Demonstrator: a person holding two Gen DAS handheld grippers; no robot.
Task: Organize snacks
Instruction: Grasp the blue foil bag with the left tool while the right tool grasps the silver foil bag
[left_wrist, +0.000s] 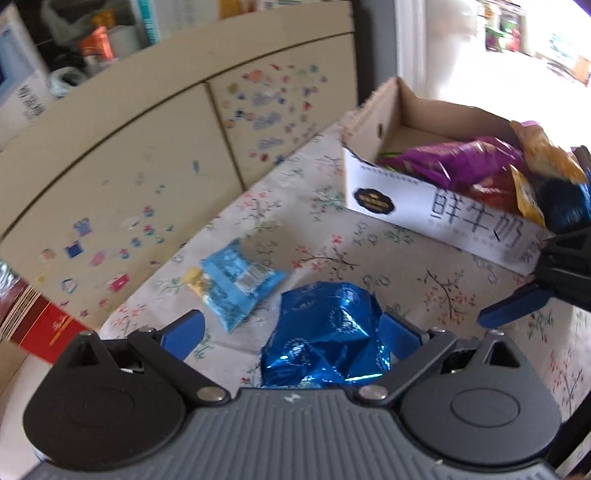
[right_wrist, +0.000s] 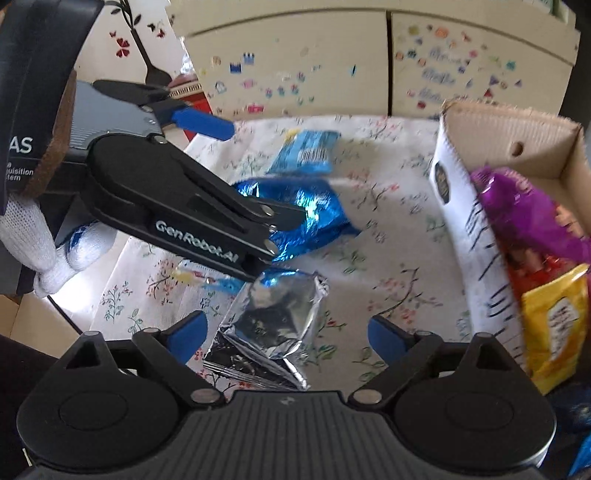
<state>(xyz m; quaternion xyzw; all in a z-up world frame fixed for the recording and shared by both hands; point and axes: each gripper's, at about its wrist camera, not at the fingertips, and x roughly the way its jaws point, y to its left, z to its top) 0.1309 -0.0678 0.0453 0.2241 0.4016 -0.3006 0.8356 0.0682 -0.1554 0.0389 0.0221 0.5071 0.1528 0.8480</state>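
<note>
A shiny dark blue foil snack bag (left_wrist: 325, 332) lies on the floral tablecloth between the wide-open jaws of my left gripper (left_wrist: 295, 332); its right finger touches the bag. The bag also shows in the right wrist view (right_wrist: 306, 214), with the left gripper (right_wrist: 229, 177) around it. A light blue packet (left_wrist: 240, 284) lies beyond it (right_wrist: 306, 151). My right gripper (right_wrist: 288, 332) is open over a silver foil packet (right_wrist: 273, 325). A cardboard box (left_wrist: 391, 199) holds purple (left_wrist: 454, 162), red and yellow snack bags (right_wrist: 554, 325).
A cream cabinet with stickers (left_wrist: 147, 155) stands behind the table. A red box (left_wrist: 40, 325) sits at the left edge. My right gripper's blue finger (left_wrist: 513, 306) shows at the right of the left wrist view. The floral cloth (right_wrist: 388, 229) is bare between the bags and the box.
</note>
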